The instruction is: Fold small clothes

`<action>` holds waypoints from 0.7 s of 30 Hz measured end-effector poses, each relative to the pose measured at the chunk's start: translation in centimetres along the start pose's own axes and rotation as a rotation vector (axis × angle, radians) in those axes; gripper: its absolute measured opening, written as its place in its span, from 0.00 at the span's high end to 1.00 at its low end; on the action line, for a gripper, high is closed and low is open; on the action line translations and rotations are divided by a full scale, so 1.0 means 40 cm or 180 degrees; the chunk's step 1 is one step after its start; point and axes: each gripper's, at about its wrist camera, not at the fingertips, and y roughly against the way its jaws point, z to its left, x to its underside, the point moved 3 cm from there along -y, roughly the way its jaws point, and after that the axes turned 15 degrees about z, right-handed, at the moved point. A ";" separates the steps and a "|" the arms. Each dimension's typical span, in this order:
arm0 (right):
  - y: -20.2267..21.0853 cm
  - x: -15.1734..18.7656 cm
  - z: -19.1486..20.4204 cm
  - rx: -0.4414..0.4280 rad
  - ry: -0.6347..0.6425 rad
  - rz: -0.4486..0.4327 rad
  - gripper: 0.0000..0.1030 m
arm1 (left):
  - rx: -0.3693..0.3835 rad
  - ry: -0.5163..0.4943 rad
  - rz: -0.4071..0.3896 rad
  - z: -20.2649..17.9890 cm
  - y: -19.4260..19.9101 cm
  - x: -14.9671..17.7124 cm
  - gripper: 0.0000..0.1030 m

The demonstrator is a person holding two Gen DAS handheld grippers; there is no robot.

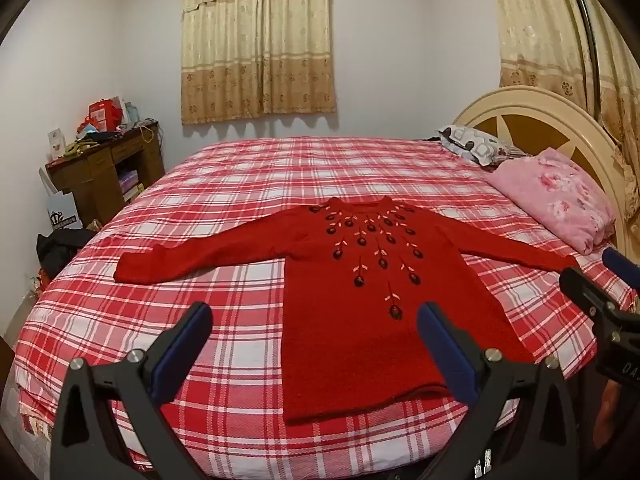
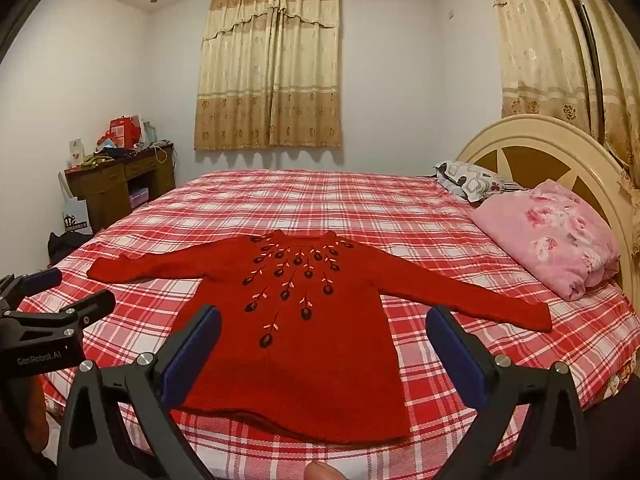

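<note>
A small red knitted sweater [image 1: 352,280] [image 2: 304,332] with dark embroidered flowers lies flat, front up, on the red-and-white plaid bed [image 1: 224,184] [image 2: 280,200]. Both sleeves are spread sideways and the hem is nearest me. My left gripper [image 1: 314,316] hovers open above the hem's left part, nothing between its blue pads. My right gripper [image 2: 324,320] hangs open over the lower body of the sweater, also holding nothing. Each gripper shows at the edge of the other's view: the right gripper [image 1: 600,280] and the left gripper [image 2: 76,288].
A folded pink floral blanket [image 1: 556,196] [image 2: 552,236] and a patterned pillow [image 1: 472,144] [image 2: 468,180] lie by the cream headboard [image 1: 536,108] on the right. A cluttered brown desk [image 1: 104,168] [image 2: 116,184] stands at the left wall. Curtains [image 1: 256,40] hang behind.
</note>
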 end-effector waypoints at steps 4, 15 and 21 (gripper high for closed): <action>-0.005 0.004 0.000 0.0002 -0.0002 0.0021 0.01 | -0.0006 0.0026 0.0016 0.007 -0.004 -0.001 0.00; -0.014 0.011 0.011 -0.0030 -0.0007 0.0074 0.01 | -0.0012 0.0047 0.0031 0.012 -0.008 0.002 0.00; -0.015 0.013 0.012 -0.0026 0.0007 0.0078 0.01 | -0.0002 0.0077 0.0034 0.021 -0.010 0.002 0.00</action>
